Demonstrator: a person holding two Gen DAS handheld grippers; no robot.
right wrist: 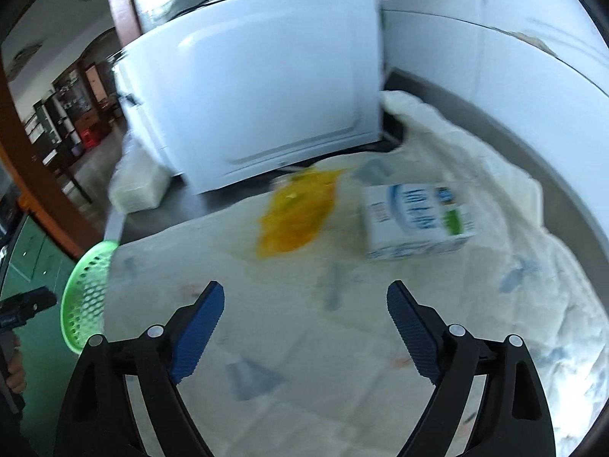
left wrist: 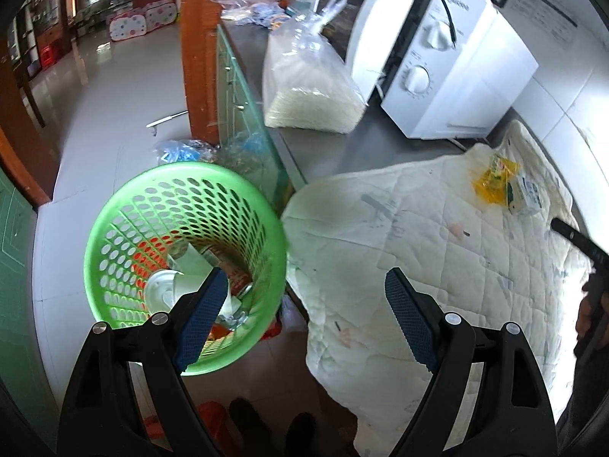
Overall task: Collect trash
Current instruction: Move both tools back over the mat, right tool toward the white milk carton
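Note:
A green perforated trash basket (left wrist: 125, 205) stands on the floor beside the counter, holding cups and paper scraps; its rim also shows in the right wrist view (right wrist: 82, 297). A yellow wrapper (left wrist: 493, 179) (right wrist: 297, 215) and a small white-and-blue carton (left wrist: 527, 194) (right wrist: 416, 221) lie on a white quilted cloth (left wrist: 437, 251) (right wrist: 342, 342) on the counter. My left gripper (left wrist: 306, 291) is open and empty, between the basket and the cloth's edge. My right gripper (right wrist: 304, 297) is open and empty above the cloth, short of the wrapper and carton.
A white microwave (left wrist: 437, 49) (right wrist: 266, 91) stands at the back of the counter by a clear bag of white grain (left wrist: 308, 87). Plastic bags (left wrist: 186, 150) lie on the floor behind the basket. A brown door frame (left wrist: 198, 45) rises at left.

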